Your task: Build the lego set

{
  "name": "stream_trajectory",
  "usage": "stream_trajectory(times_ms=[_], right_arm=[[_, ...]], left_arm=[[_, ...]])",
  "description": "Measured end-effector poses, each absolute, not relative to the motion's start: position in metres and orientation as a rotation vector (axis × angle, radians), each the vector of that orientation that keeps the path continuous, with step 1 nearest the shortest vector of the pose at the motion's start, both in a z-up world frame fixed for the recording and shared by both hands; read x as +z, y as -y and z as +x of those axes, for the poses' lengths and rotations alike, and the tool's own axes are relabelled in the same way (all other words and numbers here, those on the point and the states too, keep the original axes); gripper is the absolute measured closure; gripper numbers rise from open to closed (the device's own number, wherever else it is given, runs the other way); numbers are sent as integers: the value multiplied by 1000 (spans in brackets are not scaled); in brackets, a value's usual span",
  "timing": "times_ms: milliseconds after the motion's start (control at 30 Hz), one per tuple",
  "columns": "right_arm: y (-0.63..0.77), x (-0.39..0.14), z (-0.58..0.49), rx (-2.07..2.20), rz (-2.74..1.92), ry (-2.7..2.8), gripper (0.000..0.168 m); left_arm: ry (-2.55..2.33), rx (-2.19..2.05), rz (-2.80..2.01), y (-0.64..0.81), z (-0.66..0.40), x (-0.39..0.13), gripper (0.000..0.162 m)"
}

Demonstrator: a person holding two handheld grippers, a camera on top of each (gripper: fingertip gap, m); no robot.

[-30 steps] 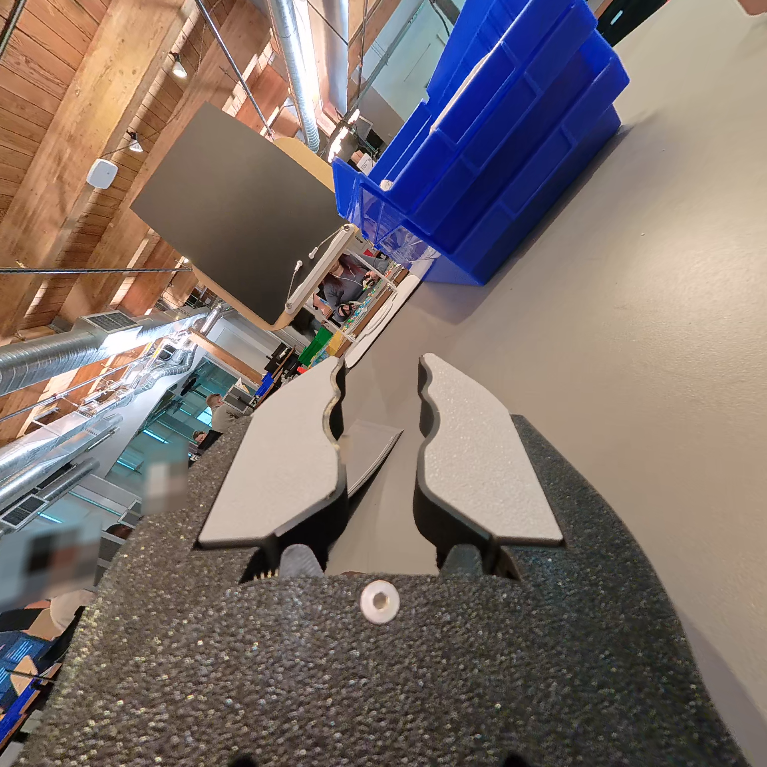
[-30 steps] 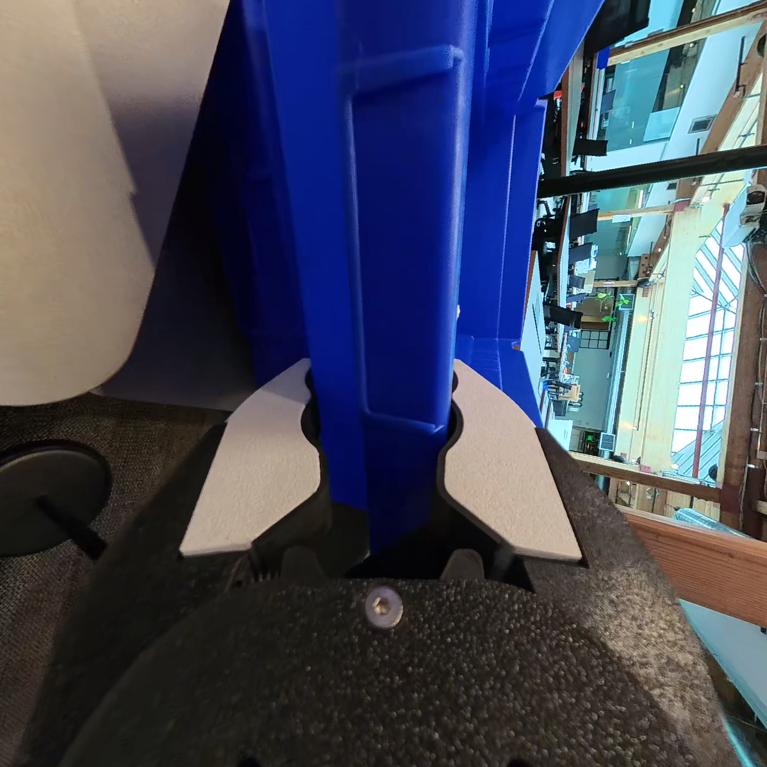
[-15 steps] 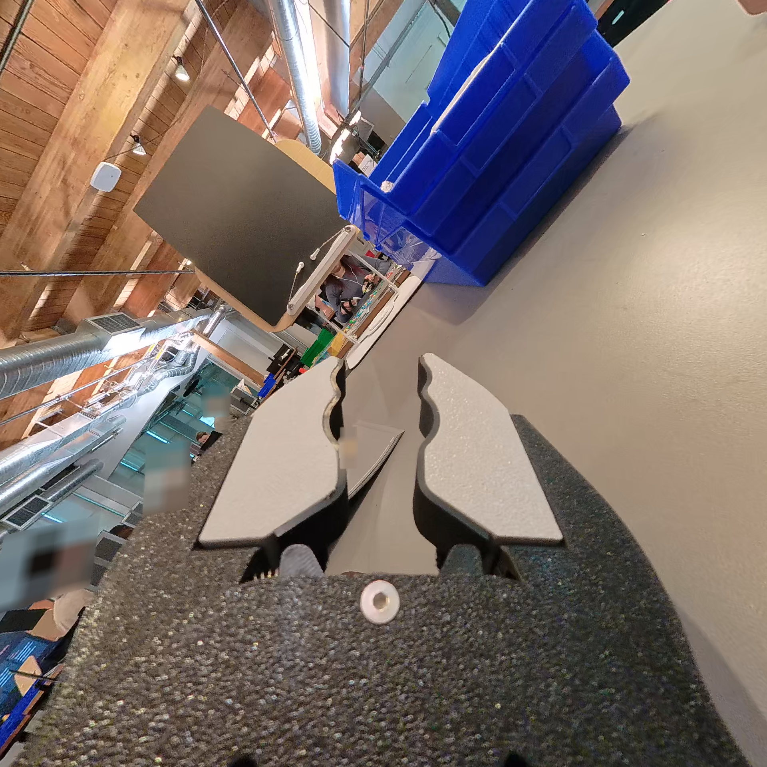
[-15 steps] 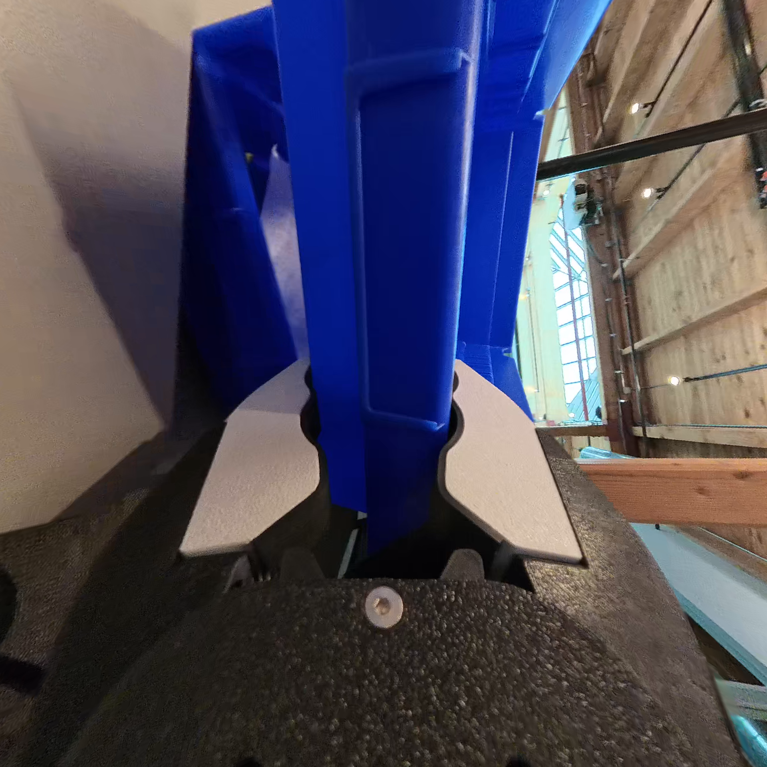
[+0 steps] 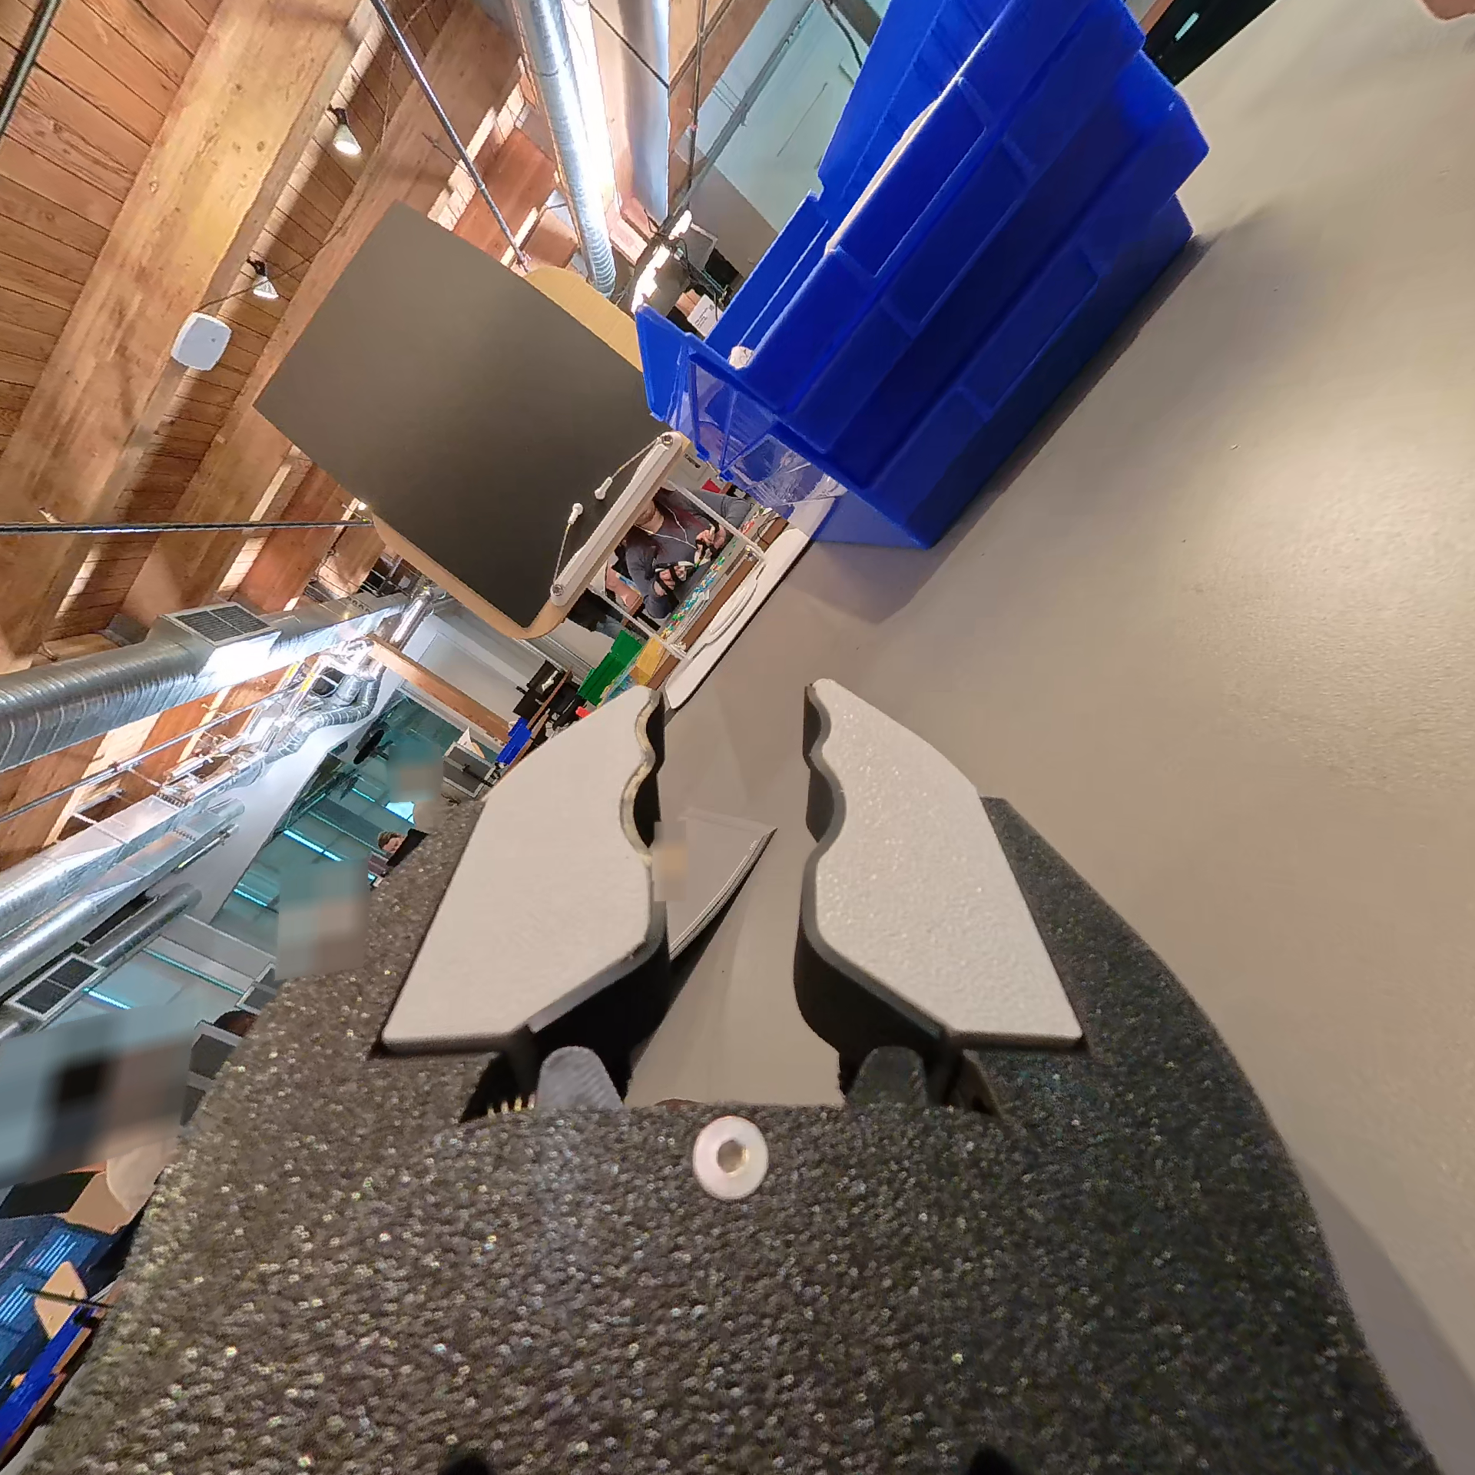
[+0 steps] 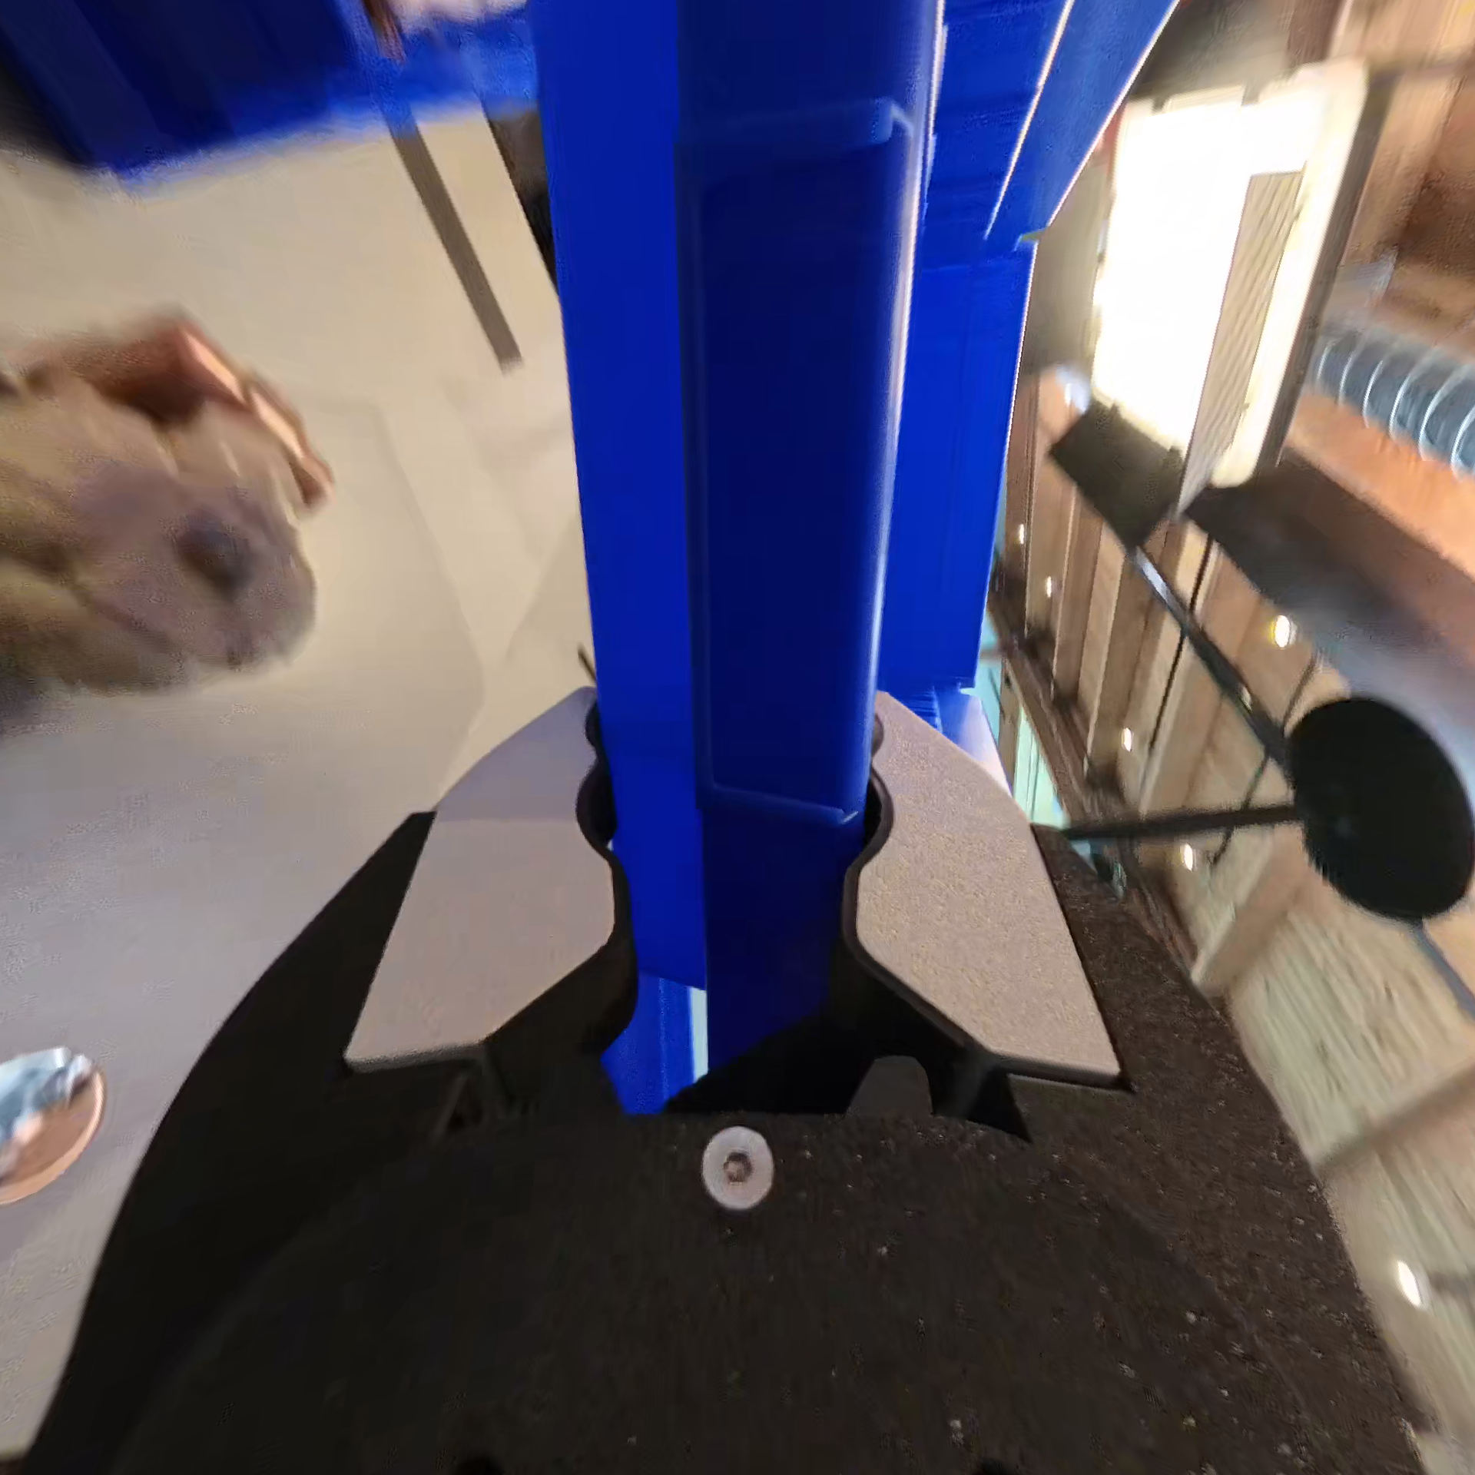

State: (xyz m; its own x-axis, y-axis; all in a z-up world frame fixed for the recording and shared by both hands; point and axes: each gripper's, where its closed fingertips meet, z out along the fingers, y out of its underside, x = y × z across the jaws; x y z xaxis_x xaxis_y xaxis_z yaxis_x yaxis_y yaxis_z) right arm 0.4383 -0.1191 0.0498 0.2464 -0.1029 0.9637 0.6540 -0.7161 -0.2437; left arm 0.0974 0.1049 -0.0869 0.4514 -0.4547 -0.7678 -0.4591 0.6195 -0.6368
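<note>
Open room: in the left wrist view the grey desk (image 5: pixel 1157 718) lies bare from the left hand-held gripper (image 5: pixel 730 718) up to the stack of blue bins (image 5: pixel 998 319), which stands well apart near the desk's far edge (image 5: pixel 718 638).
Left hand-held gripper: jaws apart, nothing between them; a thin grey sheet (image 5: pixel 718 870) lies flat on the desk below the gap.
Right hand-held gripper (image 6: pixel 734 718): clamped on the wall of a blue bin (image 6: pixel 766 479), one finger on each side of it; the wall runs up out of the top of the view and fills the middle.
Beside the held bin: pale desk surface (image 6: pixel 279 798) to its left, the room's wooden ceiling and lights to its right.
Blue bins: glossy blue plastic with ribbed walls and moulded rims, nested one in another; a clear panel (image 5: pixel 718 423) closes the front end of one.
Lego set: no bricks can be made out on the desk near either gripper; the bins' insides are hidden, save for a white strip (image 5: pixel 886 183) along one rim.
Hard to make out: the right wrist view is smeared; a hand (image 6: pixel 160 519) at its left edge is blurred and cut off, and a shiny round object (image 6: pixel 40 1117) at the lower left is only partly in view.
</note>
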Motion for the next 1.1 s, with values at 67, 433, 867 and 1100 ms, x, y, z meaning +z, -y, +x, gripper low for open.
stream_trajectory(times_ms=[67,433,867,1100], right_arm=[[80,67,411,-1489,-1824,623,110],[-83,70,354,-1447,-1757,932,110],[-145,21,394,-1377,-1770,1036,109],[-157,-3,408,-1406,-1795,1118,109]], left_arm=[[-1153,2,-958,-105,97,-87,129],[-1157,-12,-950,-103,97,-86,129],[-1160,-12,-950,-103,98,-87,129],[-1160,-10,-949,-102,99,-87,129]])
